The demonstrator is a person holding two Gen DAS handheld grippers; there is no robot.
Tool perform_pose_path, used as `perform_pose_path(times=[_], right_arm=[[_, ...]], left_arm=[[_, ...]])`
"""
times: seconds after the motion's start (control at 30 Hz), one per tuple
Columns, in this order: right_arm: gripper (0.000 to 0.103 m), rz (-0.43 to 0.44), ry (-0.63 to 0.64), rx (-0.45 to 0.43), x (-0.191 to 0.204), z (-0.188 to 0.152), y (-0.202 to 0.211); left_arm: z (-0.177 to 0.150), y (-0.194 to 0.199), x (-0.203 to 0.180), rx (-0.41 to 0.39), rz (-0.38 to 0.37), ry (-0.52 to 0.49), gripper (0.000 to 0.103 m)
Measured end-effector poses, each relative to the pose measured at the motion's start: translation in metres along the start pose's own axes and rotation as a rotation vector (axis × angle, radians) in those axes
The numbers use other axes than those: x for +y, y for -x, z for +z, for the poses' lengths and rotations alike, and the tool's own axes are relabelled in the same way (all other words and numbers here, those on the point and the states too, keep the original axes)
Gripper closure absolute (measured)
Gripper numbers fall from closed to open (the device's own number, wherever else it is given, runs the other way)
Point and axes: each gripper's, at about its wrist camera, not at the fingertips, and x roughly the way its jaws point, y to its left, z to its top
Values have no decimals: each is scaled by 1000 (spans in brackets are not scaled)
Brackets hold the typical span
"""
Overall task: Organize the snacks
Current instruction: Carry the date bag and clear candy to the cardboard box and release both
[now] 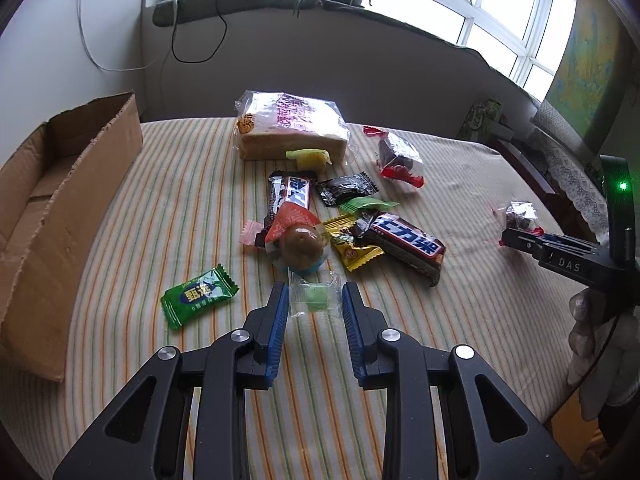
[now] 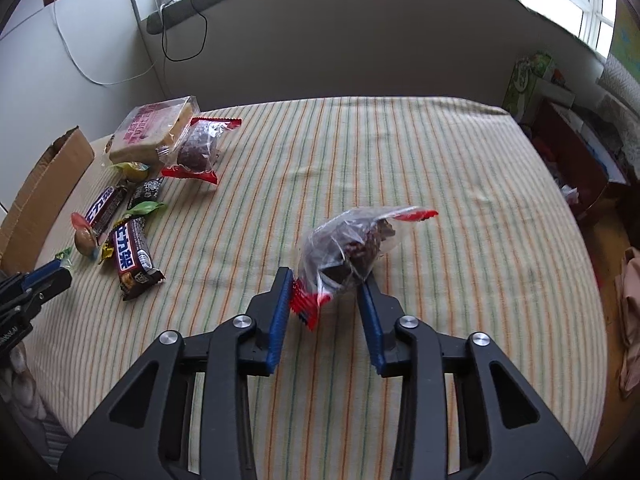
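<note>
The cardboard box [image 1: 60, 216] runs off the left edge of both views, most of its inside out of sight. In the right wrist view only the fingertips of the left gripper [image 2: 56, 270] enter, cut by the left edge. The yellow wrapper [image 1: 352, 246] lies partly under the chocolate bar [image 1: 404, 242].

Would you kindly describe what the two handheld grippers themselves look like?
Both the left gripper and the right gripper are matte black linkages with silver pivot pins and ribbed blue finger pads. The right one carries "DAS" lettering and a green light; a pale gloved hand grips it.
</note>
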Motion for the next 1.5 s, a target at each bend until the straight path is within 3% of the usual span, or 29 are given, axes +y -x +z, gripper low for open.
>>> perform_pose_path(times=[0.23,0.4,0.47,0.67,1.1,1.5], right_arm=[[77,12,-16,2,-6,-6,-3],[77,55,-30,-78,-11,-9,10],[77,35,-18,-103,-9,-11,15],[77,74,-4,-130,5,-5,32],[77,243,169,-194,99,34,71],[77,397,357,-172,208,61,68]], left_arm=[[-2,7,-1,-18,8,-2,77],[-2,7,-1,-17,16,-3,77],[-2,7,-2,-18,17,-5,77],[1,19,1,-42,20,1,77],[14,69,46,-138,92,60,77],[14,102,111,-173,201,134,77]])
